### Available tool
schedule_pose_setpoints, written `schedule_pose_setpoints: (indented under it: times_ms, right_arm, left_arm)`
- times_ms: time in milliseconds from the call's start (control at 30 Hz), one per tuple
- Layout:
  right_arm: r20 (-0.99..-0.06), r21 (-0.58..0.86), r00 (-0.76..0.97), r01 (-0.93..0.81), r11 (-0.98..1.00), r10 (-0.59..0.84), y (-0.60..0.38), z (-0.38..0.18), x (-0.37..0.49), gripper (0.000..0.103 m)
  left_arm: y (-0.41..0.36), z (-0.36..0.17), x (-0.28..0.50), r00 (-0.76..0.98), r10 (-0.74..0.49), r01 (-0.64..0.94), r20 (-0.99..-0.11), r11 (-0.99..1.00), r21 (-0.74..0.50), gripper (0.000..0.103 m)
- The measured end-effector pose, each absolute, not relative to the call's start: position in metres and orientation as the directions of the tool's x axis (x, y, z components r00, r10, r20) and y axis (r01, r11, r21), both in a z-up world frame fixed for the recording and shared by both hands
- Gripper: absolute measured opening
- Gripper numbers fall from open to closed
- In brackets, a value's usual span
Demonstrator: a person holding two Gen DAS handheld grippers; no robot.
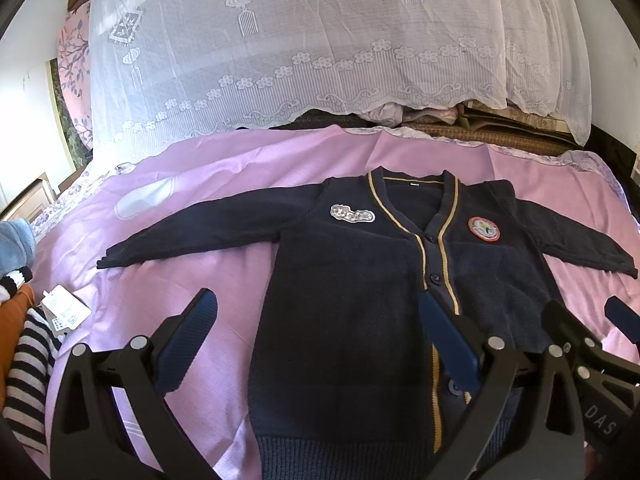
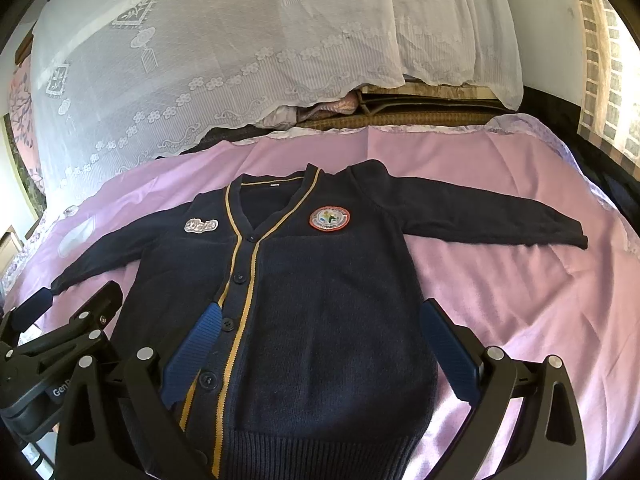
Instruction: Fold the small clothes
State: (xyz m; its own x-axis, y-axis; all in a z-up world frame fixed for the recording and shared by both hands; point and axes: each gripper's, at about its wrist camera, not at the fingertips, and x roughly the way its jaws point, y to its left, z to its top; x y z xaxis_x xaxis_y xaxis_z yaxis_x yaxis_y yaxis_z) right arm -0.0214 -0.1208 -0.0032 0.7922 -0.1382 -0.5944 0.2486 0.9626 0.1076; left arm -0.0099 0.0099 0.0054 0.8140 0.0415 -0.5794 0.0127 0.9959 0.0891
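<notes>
Lying flat and face up across the middle of both frames, a small navy cardigan (image 1: 352,300) with yellow placket trim rests on a lilac bedsheet (image 1: 192,184), both sleeves spread outward and its buttons done up. A round red-rimmed badge (image 2: 329,218) sits on one chest panel and a pale embroidered patch (image 2: 201,225) on the other.

The left gripper (image 1: 316,324) fills the bottom of its own frame, jaws wide apart and holding nothing, one blue pad over the sheet, the other over the placket. The right gripper (image 2: 320,332) likewise stands wide open and empty above the lower body of the cardigan.

Risks, as a judgement: the knit looks thick and soft, so a pinch could catch only the top layer and leave the back panel behind, spoiling the fold. A pinch may also gather the loose sheet along with the fabric. The long sleeves could drag or twist when lifted. The two grippers are close together and might knock each other.

Hard to make out: whether the pads touch the fabric or hover above it cannot be told. The ribbed hem (image 2: 320,452) is partly cut off at the bottom edge. Striped clothing (image 1: 28,376) and a white tag (image 1: 66,308) at the lower left of the left view are only partly visible. A white lace curtain (image 1: 320,40) hides what lies behind it.
</notes>
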Motion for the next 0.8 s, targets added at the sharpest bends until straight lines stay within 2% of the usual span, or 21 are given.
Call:
schedule_pose_setpoints:
  times_ms: [800]
  right_arm:
    - [-0.602, 0.122, 0.788, 0.249, 0.961, -0.127, -0.1230, -0.0049, -0.0199, 0.100]
  left_arm:
    - [0.0103, 0.0063, -0.0092, 0.812, 0.040, 0.013, -0.582, 0.996, 0.087, 0.099]
